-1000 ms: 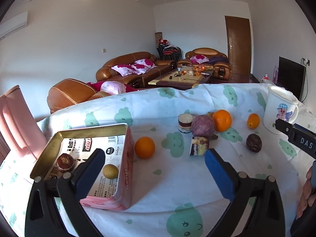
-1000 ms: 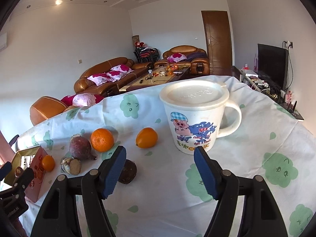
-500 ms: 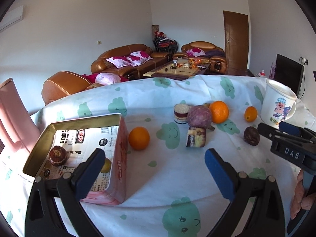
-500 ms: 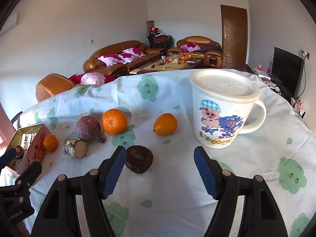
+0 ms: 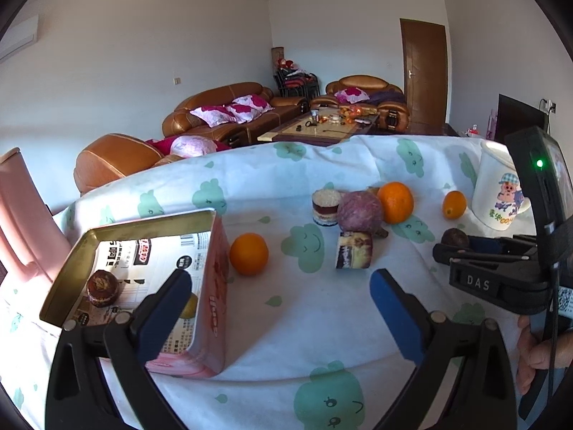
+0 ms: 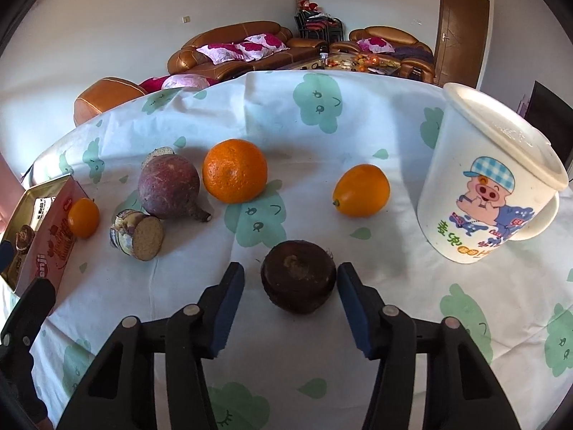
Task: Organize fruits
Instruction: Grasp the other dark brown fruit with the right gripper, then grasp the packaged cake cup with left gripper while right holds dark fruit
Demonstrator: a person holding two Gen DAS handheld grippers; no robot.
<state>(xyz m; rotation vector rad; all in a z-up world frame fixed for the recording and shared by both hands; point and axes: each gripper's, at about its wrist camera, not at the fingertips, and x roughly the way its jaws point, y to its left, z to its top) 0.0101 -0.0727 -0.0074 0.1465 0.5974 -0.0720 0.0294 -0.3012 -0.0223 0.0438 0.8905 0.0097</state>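
Living room behind; desk [image 6: 358, 114] under a cloud-print cloth. Dark brown fruit [image 6: 298, 281] sits on the cloth between the right tool [image 6: 288, 286] fingers, whose jaws have just been closing: right pad at the fruit's edge, left pad with a gap, so not yet gripped. Beyond it: small orange [image 6: 361, 190], big orange [image 6: 234, 171], purple root [image 6: 169, 186], pig mug [image 6: 487, 193]. Left tool [image 5: 279, 301] released, empty, beside the open tin [image 5: 211, 286] holding two fruits.
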